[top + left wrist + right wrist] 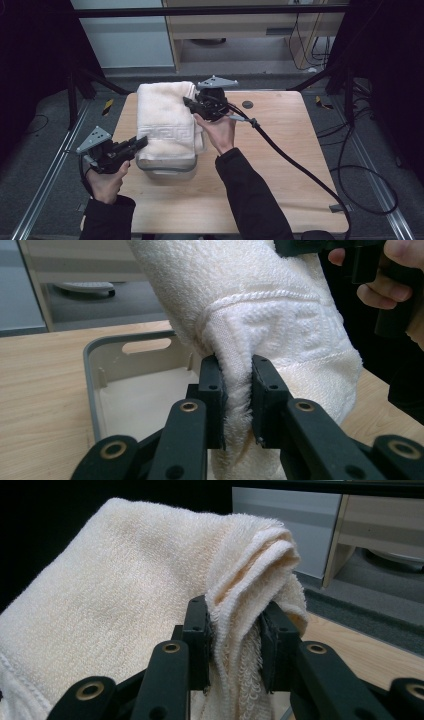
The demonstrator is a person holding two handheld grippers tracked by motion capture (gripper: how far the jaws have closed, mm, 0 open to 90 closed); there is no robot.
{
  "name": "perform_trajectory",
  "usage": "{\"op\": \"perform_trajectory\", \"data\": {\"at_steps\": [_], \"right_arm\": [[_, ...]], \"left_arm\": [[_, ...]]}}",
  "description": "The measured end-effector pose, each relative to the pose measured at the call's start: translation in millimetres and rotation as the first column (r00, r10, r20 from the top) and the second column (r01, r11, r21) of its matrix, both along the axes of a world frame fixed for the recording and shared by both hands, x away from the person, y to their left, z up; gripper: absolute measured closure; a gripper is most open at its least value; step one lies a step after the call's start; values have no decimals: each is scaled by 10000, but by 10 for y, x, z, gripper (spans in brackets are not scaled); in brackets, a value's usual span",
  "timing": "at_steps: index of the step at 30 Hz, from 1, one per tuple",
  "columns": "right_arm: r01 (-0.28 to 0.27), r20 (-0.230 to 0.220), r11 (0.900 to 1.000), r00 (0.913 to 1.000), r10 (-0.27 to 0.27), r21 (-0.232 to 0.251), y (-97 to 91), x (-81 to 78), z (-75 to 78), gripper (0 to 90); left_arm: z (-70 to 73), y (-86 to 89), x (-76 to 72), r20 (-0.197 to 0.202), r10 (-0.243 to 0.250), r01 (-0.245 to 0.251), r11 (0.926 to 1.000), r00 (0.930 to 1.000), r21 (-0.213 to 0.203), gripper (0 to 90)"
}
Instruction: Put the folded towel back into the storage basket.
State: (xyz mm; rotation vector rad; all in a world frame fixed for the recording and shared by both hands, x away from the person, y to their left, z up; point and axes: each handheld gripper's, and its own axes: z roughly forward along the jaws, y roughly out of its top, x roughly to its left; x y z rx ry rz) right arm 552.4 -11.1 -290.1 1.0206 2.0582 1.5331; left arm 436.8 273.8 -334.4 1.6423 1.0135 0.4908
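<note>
Light wooden table [280, 165] on grey carpet, dark frame rails and loose cables around, pale cabinet behind. Grey plastic bin [100, 370] with handle slot on table, mostly covered from above. Cream terry towel [165, 120], folded, woven key-pattern band, held stretched over bin. Left gripper [237, 390] pinching near edge fold; right gripper [234, 640] pinching far corner hem. Towel possibly resting on bin rim, hard to tell.

Towel [165, 120] drapes over the grey bin [167, 170], hiding most of its rim and inside; towel's lower end cut off at the frame bottom in the left gripper view, and fabric hides both left gripper [238, 395] pads.
</note>
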Motion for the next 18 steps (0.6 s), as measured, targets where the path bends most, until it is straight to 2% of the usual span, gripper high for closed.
{"op": "perform_trajectory", "data": {"at_steps": [5, 9, 18], "right_arm": [[41, -128, 10000, 9999, -42, -50, 71, 58, -82, 697], [56, -209, 9999, 9998, -58, -110, 149, 129, -215, 696], [164, -444, 9997, 9989, -172, -189, 221, 212, -361, 696]], "left_arm": [[-86, 53, 66, -266, 176, -173, 9998, 9995, 113, 772], [-163, 92, 117, -481, 361, -348, 9990, 9982, 274, 772], [-269, 116, 199, -720, 607, -569, 9969, 9956, 542, 772]]}}
